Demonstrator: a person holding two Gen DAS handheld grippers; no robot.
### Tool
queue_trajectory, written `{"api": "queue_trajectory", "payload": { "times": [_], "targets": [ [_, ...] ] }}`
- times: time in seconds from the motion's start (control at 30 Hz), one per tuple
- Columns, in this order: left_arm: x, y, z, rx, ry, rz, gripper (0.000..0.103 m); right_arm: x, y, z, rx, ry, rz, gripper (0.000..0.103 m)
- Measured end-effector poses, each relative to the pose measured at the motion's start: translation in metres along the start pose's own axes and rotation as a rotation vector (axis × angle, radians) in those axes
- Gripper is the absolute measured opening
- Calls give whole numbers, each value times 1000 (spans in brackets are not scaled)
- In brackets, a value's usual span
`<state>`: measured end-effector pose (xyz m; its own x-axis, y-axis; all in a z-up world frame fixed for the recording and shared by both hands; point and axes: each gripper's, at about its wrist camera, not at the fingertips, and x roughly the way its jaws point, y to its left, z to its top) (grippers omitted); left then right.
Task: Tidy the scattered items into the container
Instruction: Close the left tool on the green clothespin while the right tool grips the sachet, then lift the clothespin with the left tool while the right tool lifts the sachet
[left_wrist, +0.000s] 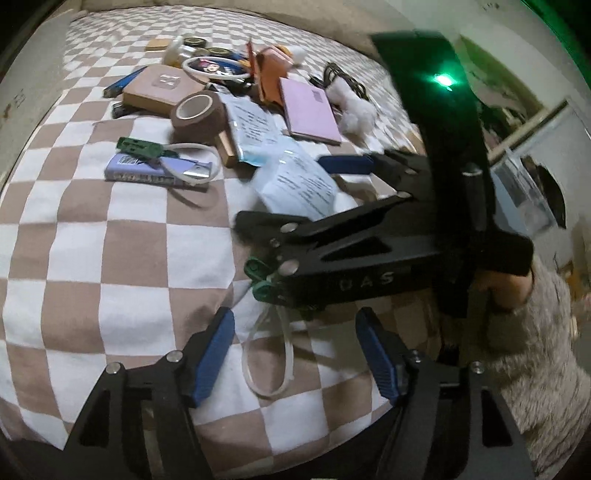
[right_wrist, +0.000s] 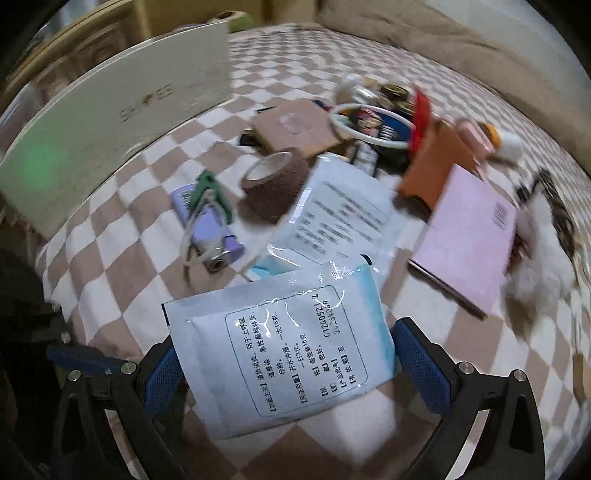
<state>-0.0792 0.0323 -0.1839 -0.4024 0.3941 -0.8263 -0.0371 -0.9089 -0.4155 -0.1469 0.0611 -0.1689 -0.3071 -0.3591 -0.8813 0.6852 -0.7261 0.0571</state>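
Sachets, two: one (right_wrist: 284, 354) between the wide-open right gripper (right_wrist: 284, 362) fingers, grip unclear; another (right_wrist: 340, 218) behind. Left gripper (left_wrist: 295, 354) open, empty, over a white loop (left_wrist: 269, 354). Tape roll (right_wrist: 275, 184) nearby.

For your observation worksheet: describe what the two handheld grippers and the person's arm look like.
Both grippers, left and right, have black angular frames with silver bolts and blue textured pads. Pale letters and a green light mark the right one. The sleeve is fuzzy beige.

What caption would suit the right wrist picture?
Open right gripper straddles a medicine sachet on the checkered bedsheet.
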Motion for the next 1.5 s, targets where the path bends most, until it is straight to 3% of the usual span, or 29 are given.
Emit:
{"api": "queue_trajectory", "payload": {
  "times": [0.07,0.3,0.4,0.43,0.6,0.67,0.77,1.13,1.5],
  "targets": [
    [1,-1,0,-17,-24,14,68,-4,-8,-3,43,-1,-6,90],
    [9,-11,3,-71,-82,86,68,-17,-28,-10,190,-26,-19,86],
    [13,-16,3,-71,-112,123,61,-26,-38,-14,258,-64,-22,86],
    [16,-16,3,-63,-119,142,52,-29,-42,-15,281,-75,-20,86],
    [8,-15,-3,-40,-131,190,40,-41,-62,-20,392,-126,-4,86],
    [10,-17,-1,-34,-128,181,27,-45,-70,-22,430,-146,-12,86],
    [9,-18,1,-20,-120,156,24,-53,-78,-25,474,-178,-28,86],
    [-3,-17,0,-15,-98,111,21,-57,-79,-41,536,-193,-22,85],
    [-27,-9,14,-3,-149,89,21,-77,-64,-70,585,-246,-57,85]
  ]
}}
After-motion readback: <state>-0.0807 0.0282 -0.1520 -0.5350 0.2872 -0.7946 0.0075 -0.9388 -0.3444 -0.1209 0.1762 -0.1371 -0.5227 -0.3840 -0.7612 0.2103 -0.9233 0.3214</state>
